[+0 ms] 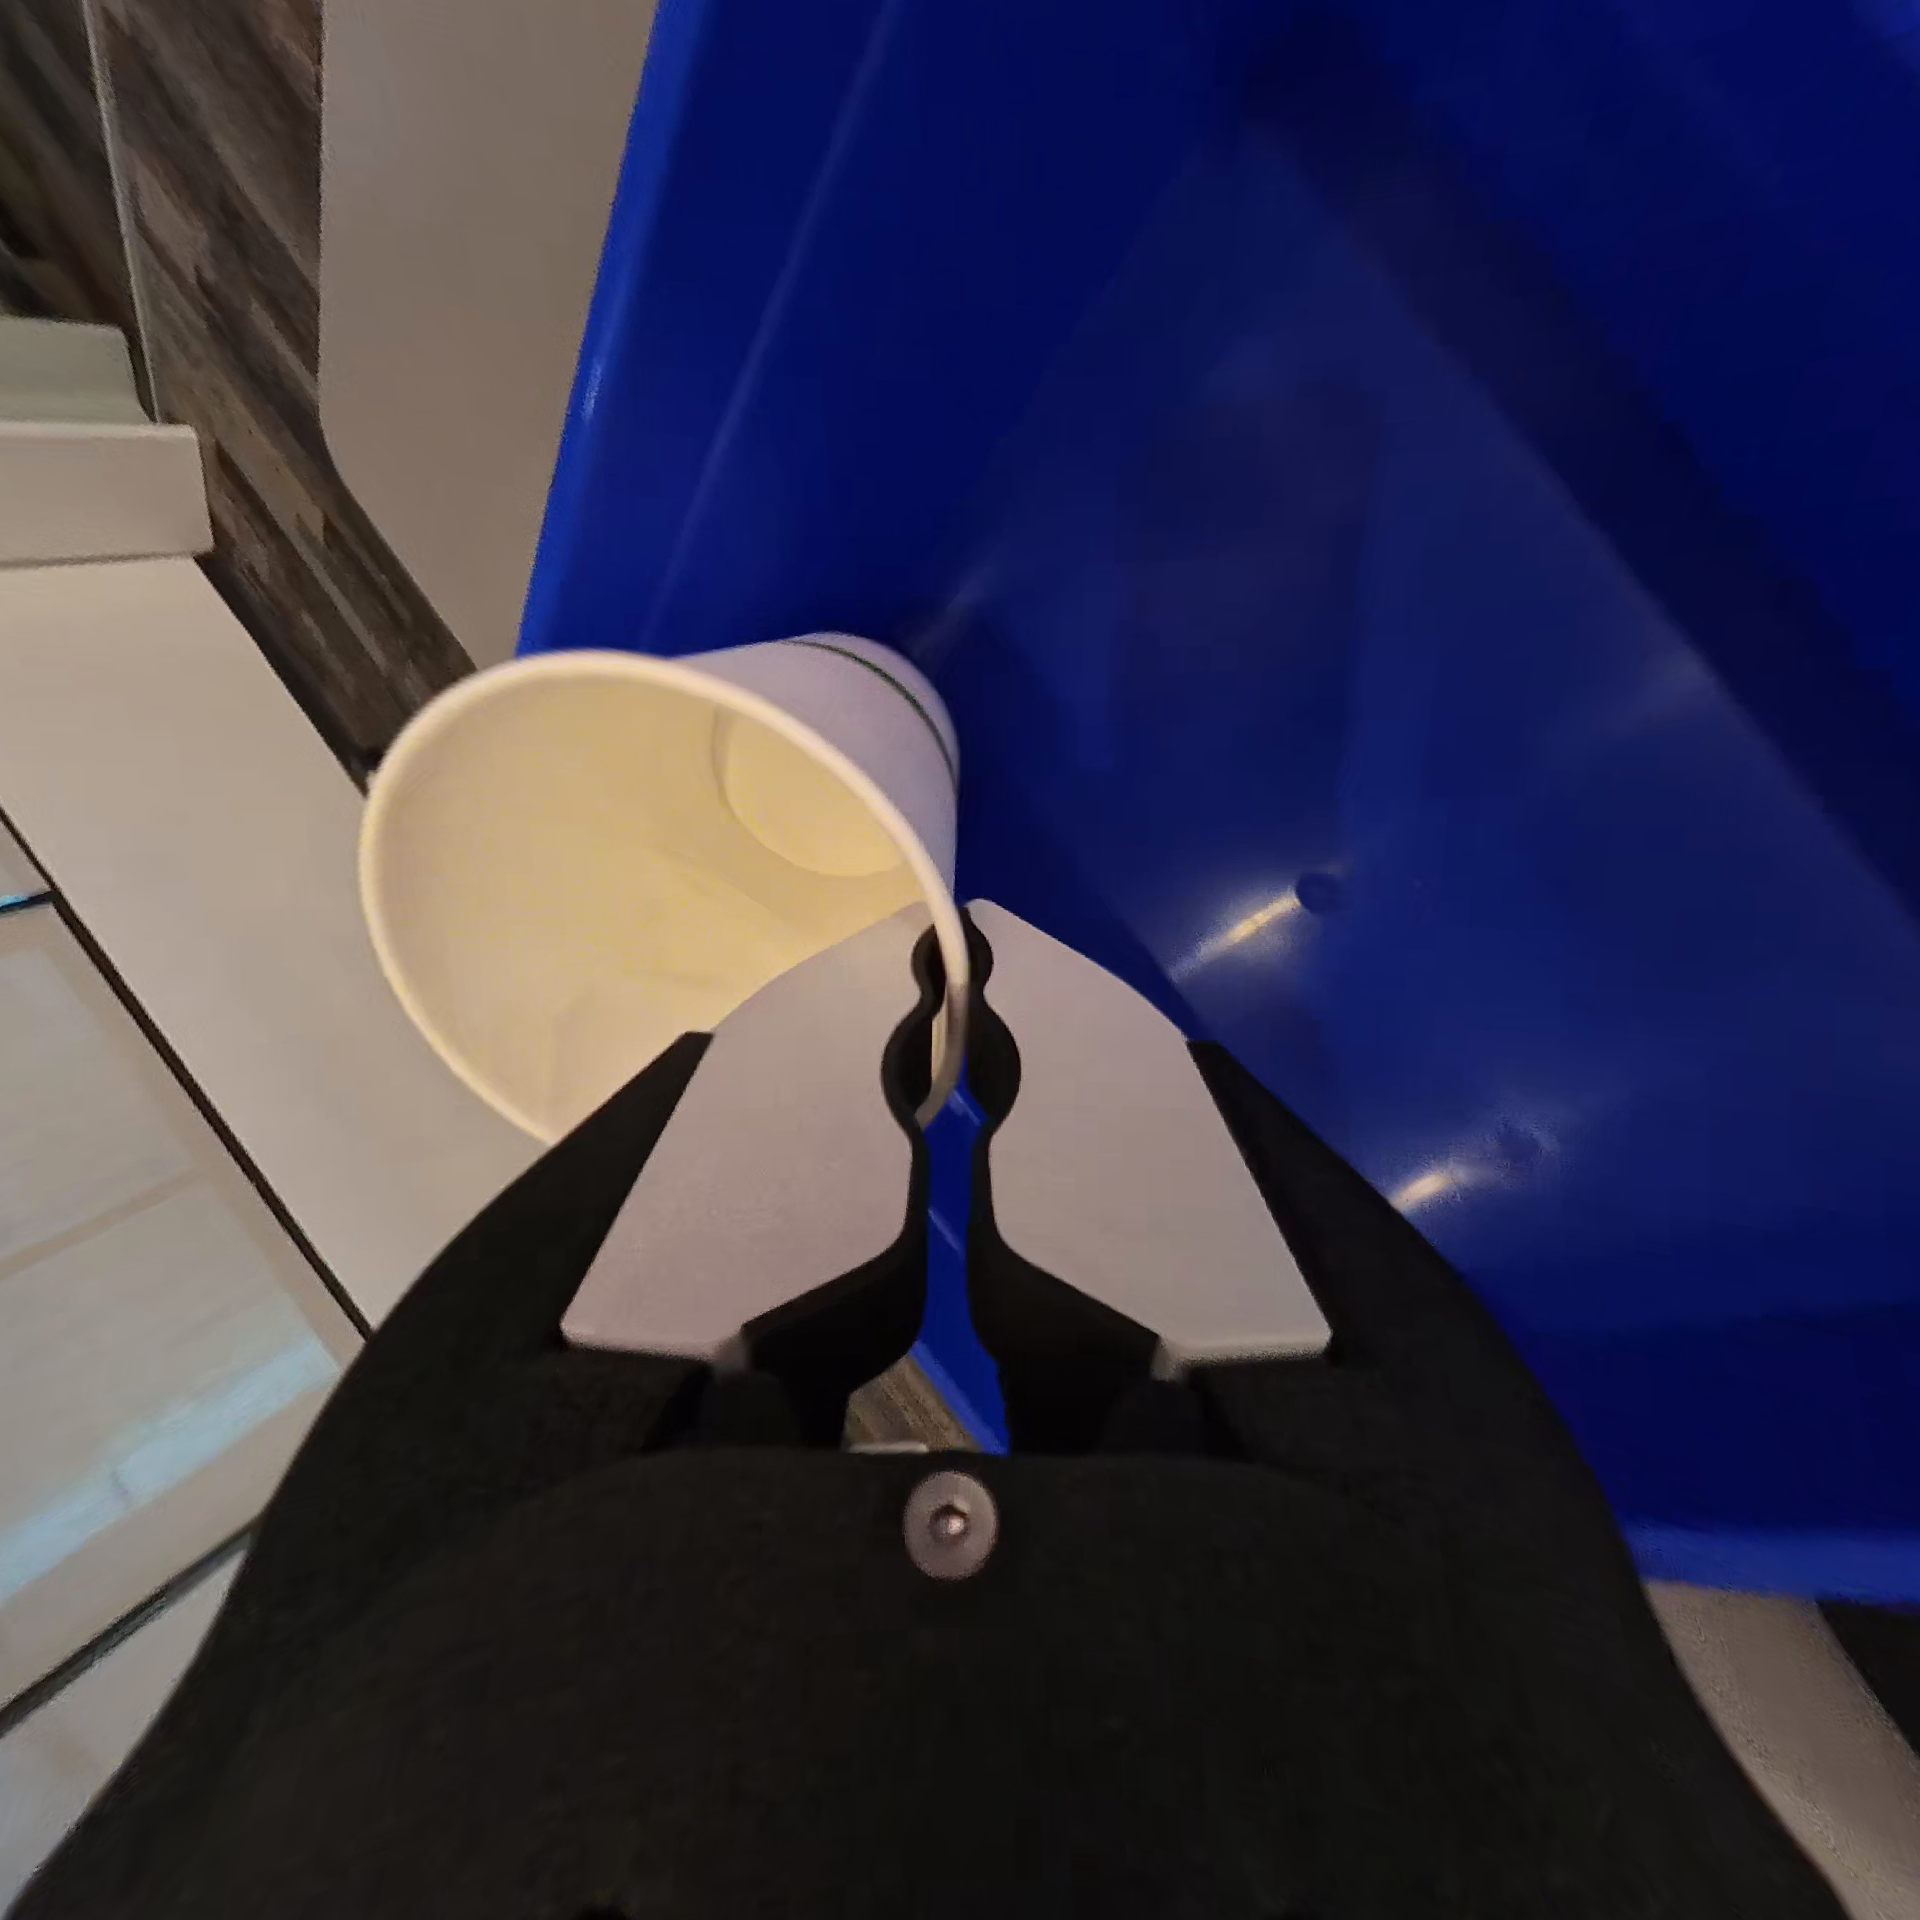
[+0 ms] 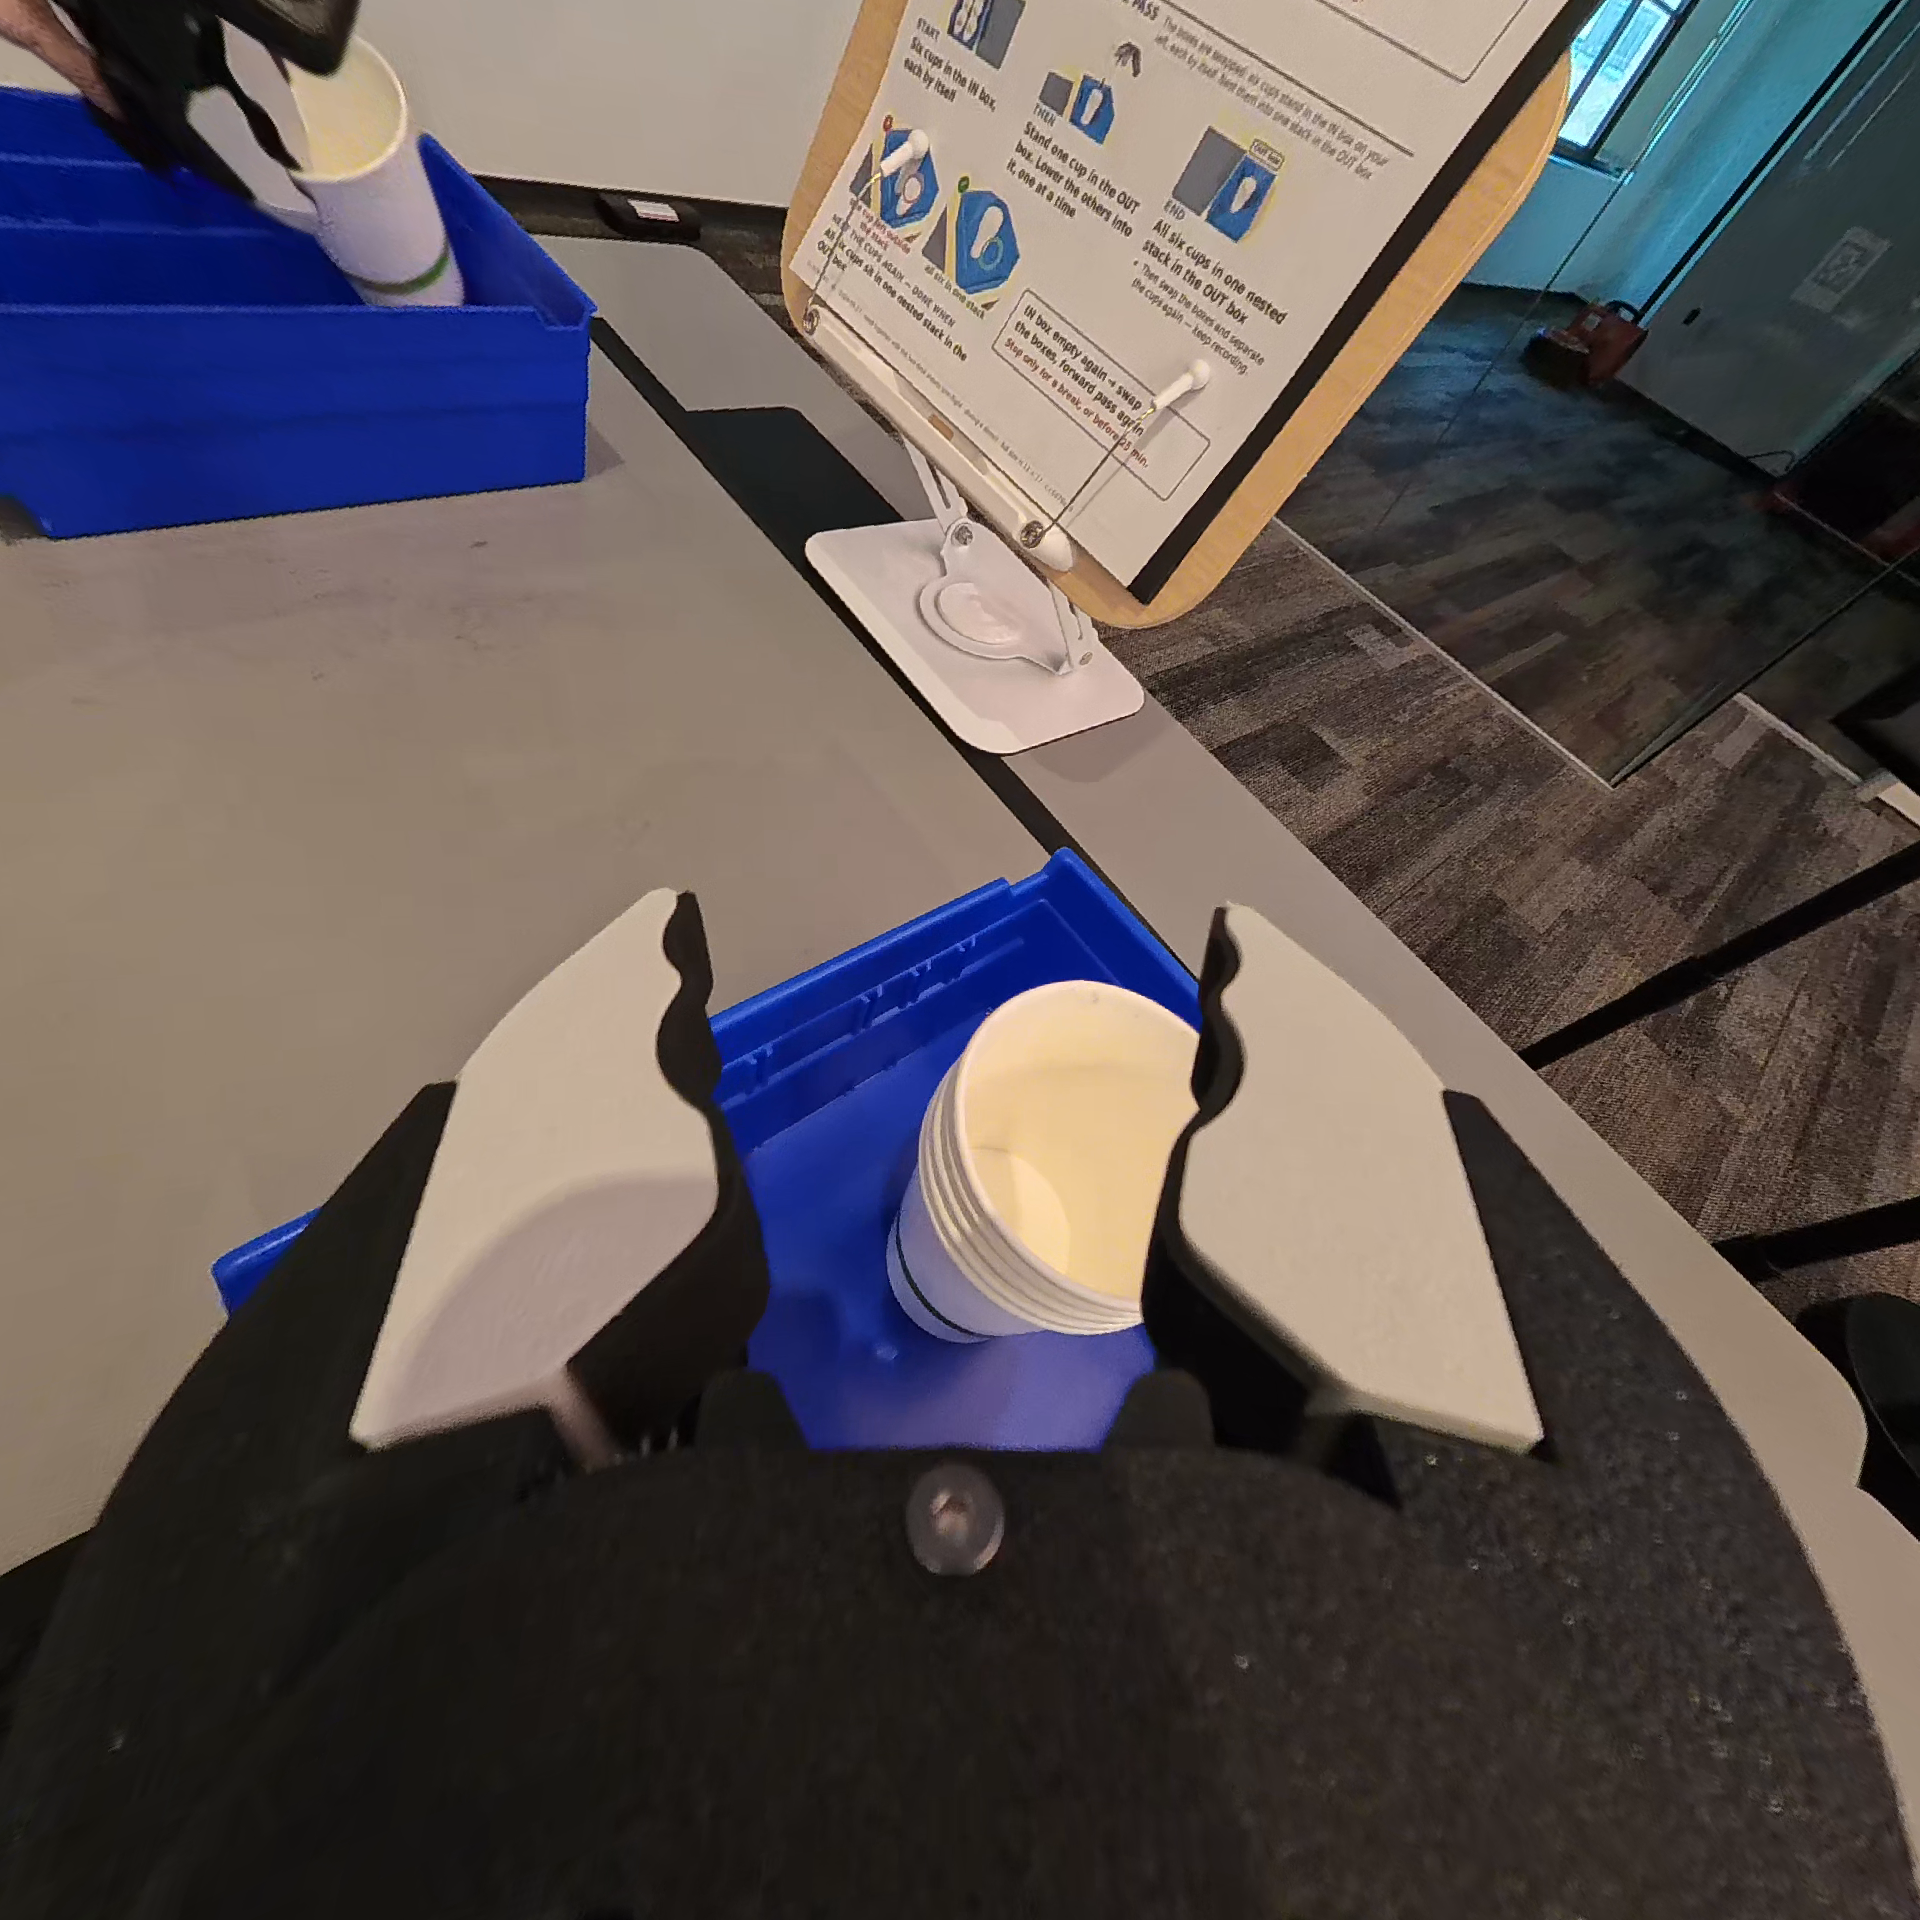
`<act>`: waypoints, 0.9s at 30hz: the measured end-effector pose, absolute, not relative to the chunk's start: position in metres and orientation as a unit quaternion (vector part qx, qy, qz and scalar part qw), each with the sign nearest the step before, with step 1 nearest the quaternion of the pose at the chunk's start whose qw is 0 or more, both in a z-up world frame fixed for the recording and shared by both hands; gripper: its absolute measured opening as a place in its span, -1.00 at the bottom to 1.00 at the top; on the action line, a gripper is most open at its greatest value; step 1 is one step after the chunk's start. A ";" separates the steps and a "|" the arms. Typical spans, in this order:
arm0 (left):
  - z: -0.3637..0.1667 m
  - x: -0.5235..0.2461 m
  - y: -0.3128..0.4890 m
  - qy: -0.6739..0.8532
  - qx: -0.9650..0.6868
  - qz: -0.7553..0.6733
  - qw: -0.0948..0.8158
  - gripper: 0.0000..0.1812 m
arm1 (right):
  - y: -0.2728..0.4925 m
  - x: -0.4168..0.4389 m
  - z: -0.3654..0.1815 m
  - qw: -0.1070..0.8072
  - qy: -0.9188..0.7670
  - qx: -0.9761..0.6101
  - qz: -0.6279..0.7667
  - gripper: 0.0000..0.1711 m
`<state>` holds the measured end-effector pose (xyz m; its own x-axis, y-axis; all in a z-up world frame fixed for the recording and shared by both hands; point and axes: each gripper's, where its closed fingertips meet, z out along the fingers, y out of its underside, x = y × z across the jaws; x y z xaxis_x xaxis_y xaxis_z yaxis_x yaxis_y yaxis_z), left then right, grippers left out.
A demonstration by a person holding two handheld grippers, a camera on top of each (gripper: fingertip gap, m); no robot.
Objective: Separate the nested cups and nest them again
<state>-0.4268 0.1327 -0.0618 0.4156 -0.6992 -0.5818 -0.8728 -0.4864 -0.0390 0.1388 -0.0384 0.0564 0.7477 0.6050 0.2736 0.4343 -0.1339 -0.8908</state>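
Note:
My left gripper (image 1: 961, 935) is shut on the rim of a single white paper cup (image 1: 623, 862). One pad is inside the cup and one is outside. The cup tilts, with its base toward the inside of a blue bin (image 1: 1351, 520). The right wrist view shows this gripper (image 2: 197, 114) holding the cup (image 2: 384, 208) with its base down in the far blue bin (image 2: 312, 416). My right gripper (image 2: 951, 925) is open and empty above a near blue bin (image 2: 862, 1039). A nested stack of white cups (image 2: 1039, 1174) leans in that bin, below and between the open fingers and apart from them.
The grey table (image 2: 416, 727) lies between the two bins. An instruction board on a white stand (image 2: 1143, 260) is at the table's far right edge. Carpet floor and glass walls lie beyond to the right.

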 end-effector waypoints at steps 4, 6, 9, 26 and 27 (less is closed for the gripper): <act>-0.014 -0.406 0.110 0.505 -0.801 0.221 0.232 -1.00 | -0.041 0.131 0.057 0.554 -0.360 -0.746 0.086 0.04; 0.016 -0.376 0.090 0.526 -0.787 0.173 0.273 -0.99 | -0.043 0.120 0.061 0.556 -0.374 -0.736 0.096 0.04; 0.058 -0.310 0.041 0.593 -0.733 0.091 0.320 -0.99 | -0.049 0.089 0.075 0.566 -0.407 -0.707 0.118 0.04; 0.067 -0.123 -0.139 0.830 -0.452 0.064 0.320 -1.00 | -0.104 -0.096 0.086 0.524 -0.601 -0.533 0.283 0.04; 0.066 -0.121 -0.142 0.833 -0.450 0.062 0.317 -1.00 | -0.106 -0.098 0.086 0.521 -0.604 -0.529 0.291 0.03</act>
